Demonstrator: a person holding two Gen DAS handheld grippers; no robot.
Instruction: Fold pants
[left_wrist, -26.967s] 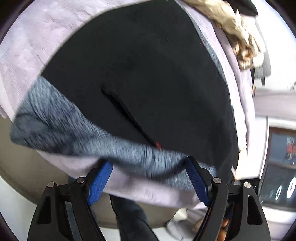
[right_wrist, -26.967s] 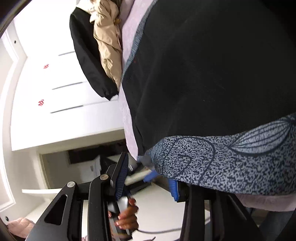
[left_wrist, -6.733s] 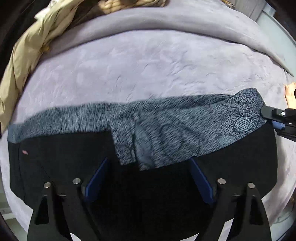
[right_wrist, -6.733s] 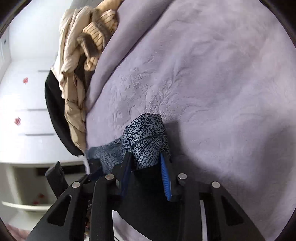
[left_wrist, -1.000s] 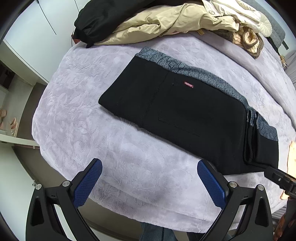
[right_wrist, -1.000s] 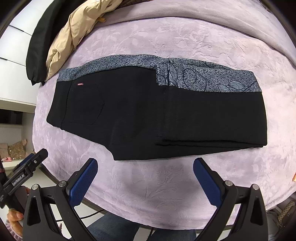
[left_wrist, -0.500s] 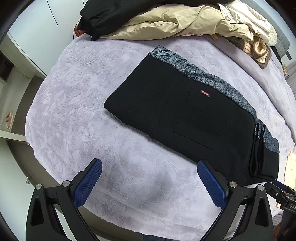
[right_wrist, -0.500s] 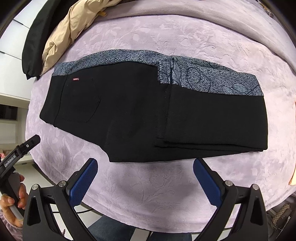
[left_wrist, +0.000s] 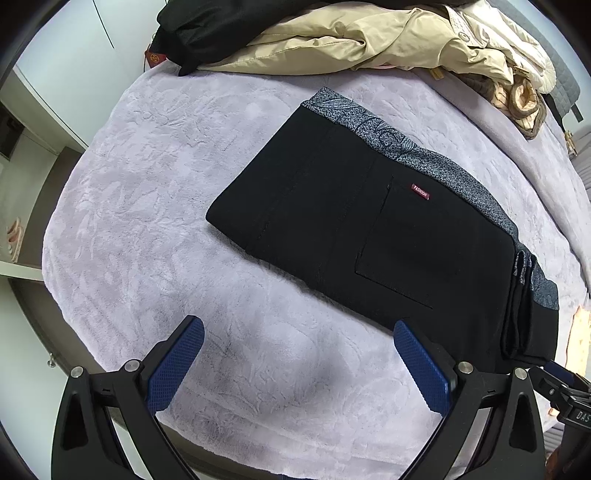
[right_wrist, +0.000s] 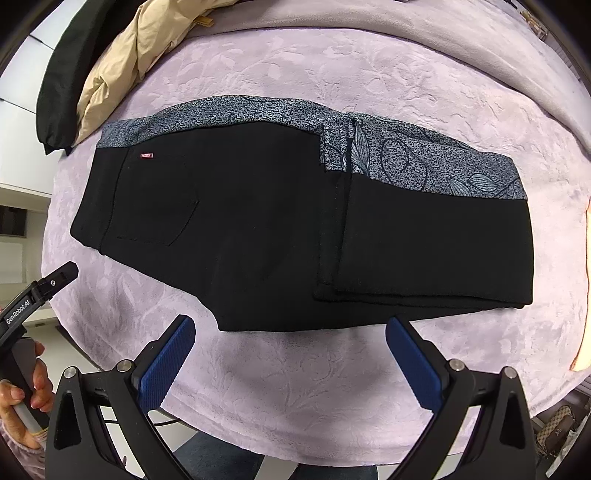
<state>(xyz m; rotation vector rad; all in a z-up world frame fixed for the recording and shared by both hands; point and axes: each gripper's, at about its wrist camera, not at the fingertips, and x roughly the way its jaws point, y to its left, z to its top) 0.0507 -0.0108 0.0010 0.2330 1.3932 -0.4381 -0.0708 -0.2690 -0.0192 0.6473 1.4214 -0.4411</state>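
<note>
Black pants (right_wrist: 258, 229) with a grey patterned waistband lie folded flat on the lilac bedspread (right_wrist: 295, 387); the legs are doubled over on the right half. The same pants (left_wrist: 369, 221) show a back pocket and a small red label in the left wrist view. My left gripper (left_wrist: 299, 362) hovers open above the blanket near the pants' lower edge, holding nothing. My right gripper (right_wrist: 288, 354) is open too, just short of the pants' near edge, empty. The left gripper's body (right_wrist: 33, 295) and a hand appear at the lower left of the right wrist view.
A pile of beige and black jackets (left_wrist: 351, 40) lies along the far side of the bed; the jackets (right_wrist: 110, 74) sit at upper left in the right wrist view. A white cupboard wall (left_wrist: 74, 55) and floor lie beyond the bed's left edge.
Over the last second both grippers have drifted slightly closer to the folded pants, staying open. The pants have not moved. Much earlier, the right gripper held the waistband.
</note>
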